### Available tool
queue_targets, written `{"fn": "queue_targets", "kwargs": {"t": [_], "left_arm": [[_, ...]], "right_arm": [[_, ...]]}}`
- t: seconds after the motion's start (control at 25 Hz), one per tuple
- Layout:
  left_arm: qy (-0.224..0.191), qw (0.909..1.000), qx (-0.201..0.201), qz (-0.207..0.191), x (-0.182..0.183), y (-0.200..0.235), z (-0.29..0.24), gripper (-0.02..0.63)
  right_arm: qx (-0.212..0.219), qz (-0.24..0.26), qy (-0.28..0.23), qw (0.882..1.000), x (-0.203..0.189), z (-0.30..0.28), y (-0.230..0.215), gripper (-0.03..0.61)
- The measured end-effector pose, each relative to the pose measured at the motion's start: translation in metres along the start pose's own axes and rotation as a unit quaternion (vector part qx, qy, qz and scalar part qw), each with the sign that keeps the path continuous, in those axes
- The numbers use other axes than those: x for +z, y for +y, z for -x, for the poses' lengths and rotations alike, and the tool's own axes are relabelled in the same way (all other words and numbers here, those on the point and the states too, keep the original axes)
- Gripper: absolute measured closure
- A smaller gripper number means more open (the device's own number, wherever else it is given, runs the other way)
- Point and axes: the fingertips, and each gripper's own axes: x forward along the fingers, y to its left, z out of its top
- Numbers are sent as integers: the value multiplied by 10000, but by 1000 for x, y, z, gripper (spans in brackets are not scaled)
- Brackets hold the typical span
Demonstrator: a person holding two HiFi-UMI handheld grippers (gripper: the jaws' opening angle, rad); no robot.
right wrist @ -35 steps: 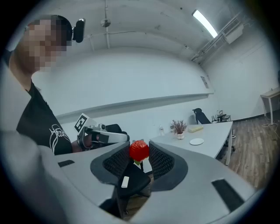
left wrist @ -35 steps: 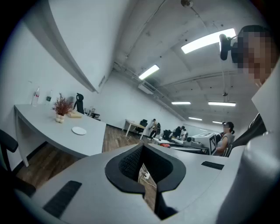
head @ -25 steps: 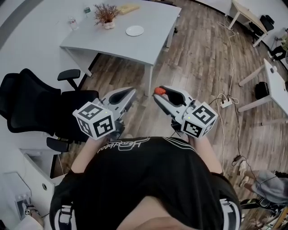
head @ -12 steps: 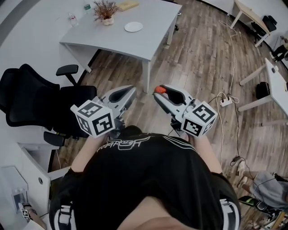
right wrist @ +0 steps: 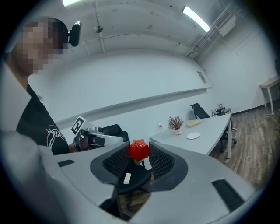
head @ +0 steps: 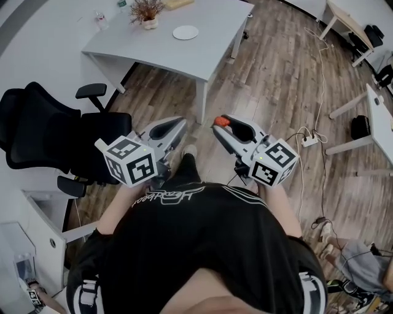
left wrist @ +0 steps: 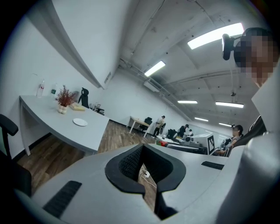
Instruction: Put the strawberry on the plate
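Observation:
A red strawberry (right wrist: 139, 150) sits pinched between the tips of my right gripper (head: 218, 124), held in the air at waist height; the head view shows the strawberry (head: 221, 122) as a red spot at the jaw tips. The white plate (head: 185, 32) lies on the grey table (head: 209, 55) well ahead of me, and it shows small as the plate (right wrist: 193, 136) in the right gripper view and as the plate (left wrist: 80, 122) in the left gripper view. My left gripper (head: 176, 126) is held beside the right one, its jaws together with nothing between them.
A black office chair (head: 43, 138) stands at my left. On the table are a small potted plant (head: 146, 12), a clear bottle (head: 101, 19) and a pale yellow object (head: 177, 3). A power strip with cables (head: 309, 140) lies on the wooden floor to the right. Other desks stand at the right.
The table and plate have slid up and a little right in the head view, and the chair has shifted. Both grippers keep their pose, the strawberry still held.

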Motion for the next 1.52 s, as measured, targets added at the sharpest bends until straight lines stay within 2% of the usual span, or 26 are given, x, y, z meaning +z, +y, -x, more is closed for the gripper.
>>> {"fn": "queue_targets", "kwargs": {"t": [0.2,0.64,1.04,1.28,1.52], "left_arm": [[-33,9998,52,208,7,29,-17,607],[184,9993,-119,306,44,98,-86,607],[422,9980,-428,209,105,169,-161,607],[437,9982,-361,203,140,235,-189,607],[365,9987,-219,271,164,313,-206,607]], "right_arm": [[-14,75,159,9998,1,-17,-25,445],[-217,-115,225,9994,19,-71,-112,445],[-576,-279,205,9977,56,-126,-203,445],[-565,-291,184,9978,77,-184,-253,445],[-518,-318,311,9977,77,-251,-295,445]]}}
